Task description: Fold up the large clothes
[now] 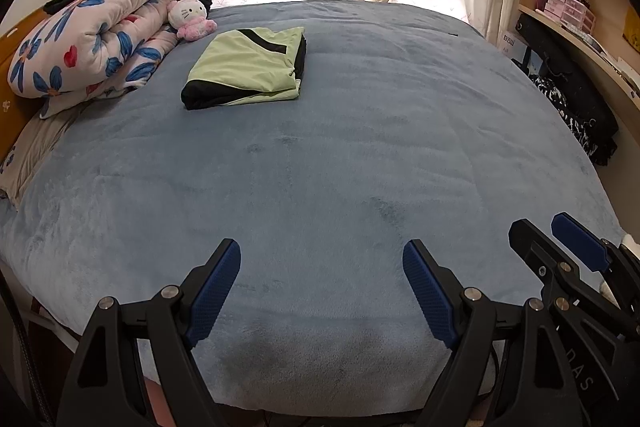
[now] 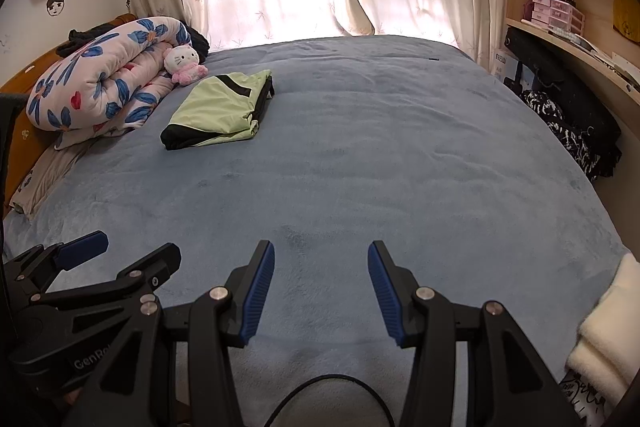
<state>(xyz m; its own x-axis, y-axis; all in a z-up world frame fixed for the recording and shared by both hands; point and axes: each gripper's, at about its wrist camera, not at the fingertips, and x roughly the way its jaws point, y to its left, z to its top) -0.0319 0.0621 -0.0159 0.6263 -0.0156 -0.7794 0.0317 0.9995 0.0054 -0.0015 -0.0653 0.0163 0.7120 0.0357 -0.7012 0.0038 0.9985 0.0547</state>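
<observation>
Left wrist view: left tongs (image 1: 321, 287) agape, empty, over bare bed (image 1: 360, 155).
Right tongs (image 2: 321, 289): narrower gap, nothing between pads.
Garment: folded green-black clothing (image 1: 248, 67) far ahead, leftward, beside plush toy (image 1: 191, 18).
Risk: reaching that far could drag the neat fold apart.

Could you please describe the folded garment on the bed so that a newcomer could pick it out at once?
Start at the blue bed and look toward its far left, by the rolled floral quilt. Just right of the plush cat lies the folded garment. It alone is flat, pale green with black panels.
</observation>
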